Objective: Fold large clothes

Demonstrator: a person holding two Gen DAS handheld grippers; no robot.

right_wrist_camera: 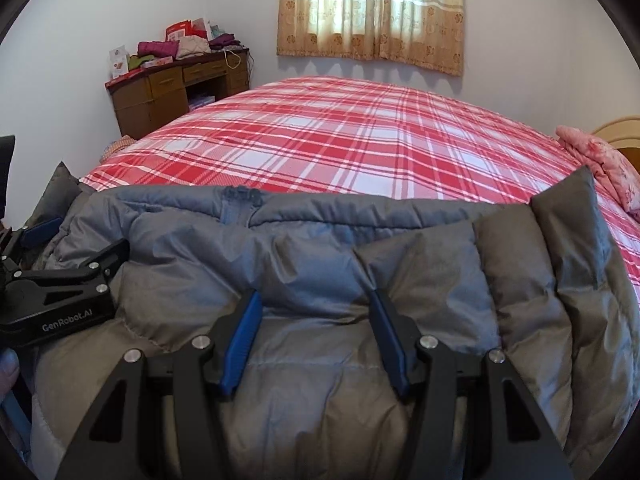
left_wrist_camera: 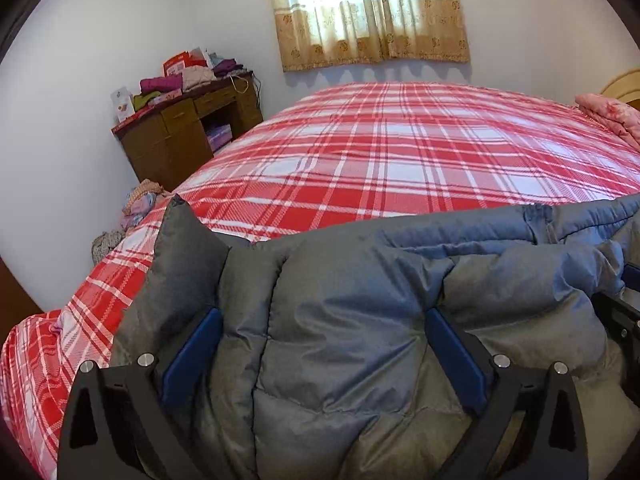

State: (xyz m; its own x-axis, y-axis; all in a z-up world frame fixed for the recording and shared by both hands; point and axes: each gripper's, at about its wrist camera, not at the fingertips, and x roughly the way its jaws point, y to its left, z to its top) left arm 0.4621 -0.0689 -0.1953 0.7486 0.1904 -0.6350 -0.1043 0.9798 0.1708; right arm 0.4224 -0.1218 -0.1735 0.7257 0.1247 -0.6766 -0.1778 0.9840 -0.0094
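A grey-blue puffer jacket [left_wrist_camera: 360, 280] [right_wrist_camera: 320, 240] lies bunched along the near edge of a bed with a red plaid sheet [left_wrist_camera: 380, 152] [right_wrist_camera: 340, 140]. The zip and collar face the far side. My left gripper [left_wrist_camera: 320, 314] stands open at its widest over the jacket's left part. Padded cloth bulges between its blue pads [left_wrist_camera: 196, 348] without being pinched. My right gripper [right_wrist_camera: 314, 296] is shut on a thick fold of the jacket's right part, and creases run into both pads. The left gripper [right_wrist_camera: 80, 236] also shows at the left edge of the right wrist view.
A wooden desk [left_wrist_camera: 188, 128] [right_wrist_camera: 176, 88] piled with folded clothes and boxes stands at the far left wall. A curtained window [left_wrist_camera: 372, 12] is behind the bed. A pink quilt [left_wrist_camera: 612, 116] [right_wrist_camera: 600, 160] lies at the bed's right. Loose clothes [left_wrist_camera: 140, 204] sit beside the desk.
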